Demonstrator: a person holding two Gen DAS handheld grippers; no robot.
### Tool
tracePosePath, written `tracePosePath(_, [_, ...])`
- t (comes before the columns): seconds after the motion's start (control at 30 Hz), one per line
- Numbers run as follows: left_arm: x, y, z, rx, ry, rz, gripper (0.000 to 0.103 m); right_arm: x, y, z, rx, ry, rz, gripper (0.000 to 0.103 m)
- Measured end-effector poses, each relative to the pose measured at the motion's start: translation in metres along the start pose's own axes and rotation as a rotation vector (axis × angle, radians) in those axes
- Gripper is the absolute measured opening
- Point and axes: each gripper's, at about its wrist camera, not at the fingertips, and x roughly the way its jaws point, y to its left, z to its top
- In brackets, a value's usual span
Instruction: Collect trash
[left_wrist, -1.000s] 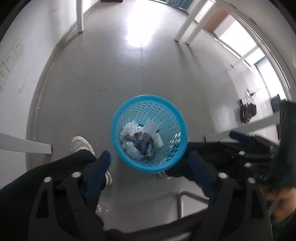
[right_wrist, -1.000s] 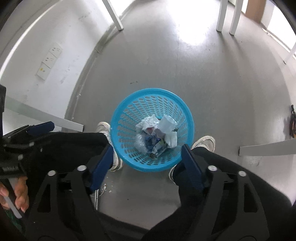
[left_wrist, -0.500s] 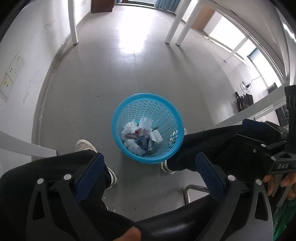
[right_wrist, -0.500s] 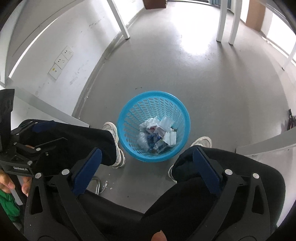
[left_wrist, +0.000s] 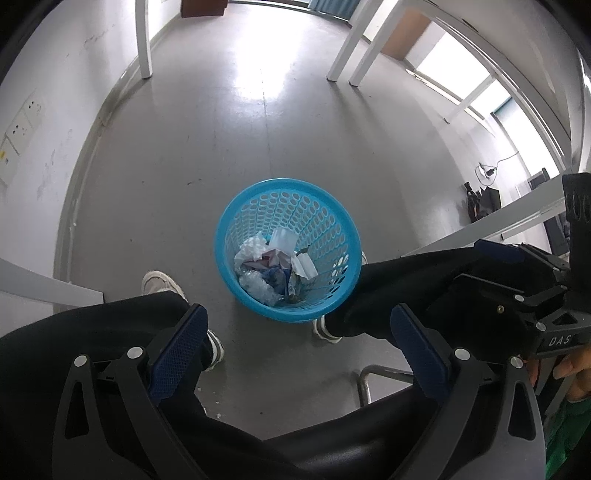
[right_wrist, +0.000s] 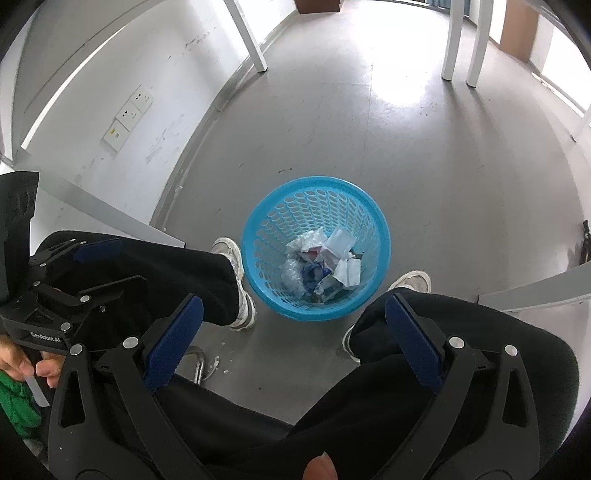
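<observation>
A round blue plastic basket (left_wrist: 325, 206) (right_wrist: 354, 199) stands on the grey floor between the person's two feet. Crumpled white paper, clear plastic and wrappers (left_wrist: 275, 267) (right_wrist: 323, 267) lie at its bottom. My left gripper (left_wrist: 299, 325) hangs well above the basket and nearer to me, its blue pads wide apart with nothing between them. My right gripper (right_wrist: 293, 317) stands the same way, open and empty, above the basket's near rim. Each gripper shows at the side of the other's view, the right gripper (left_wrist: 517, 288) and the left gripper (right_wrist: 66, 280).
The person sits with black-trousered legs (right_wrist: 166, 273) either side of the basket and white shoes (left_wrist: 162, 282) (right_wrist: 410, 282) on the floor. White table legs (left_wrist: 142, 40) (right_wrist: 456, 40) stand far off. A wall with sockets (right_wrist: 129, 114) runs along the left. A metal chair bar (left_wrist: 373, 376) lies below.
Both grippers have opened wider and drawn up and back from the basket, which now looks smaller and farther. The trash in the basket has stayed where it was.
</observation>
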Motion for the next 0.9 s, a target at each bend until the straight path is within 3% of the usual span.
tracePosePath(0.9, [-0.0021,-0.0019,0.0003,-0.01,-0.017,0.002,0.097,0.0064,-0.0007,-0.0002,0.021,0.02,0.044,0.094])
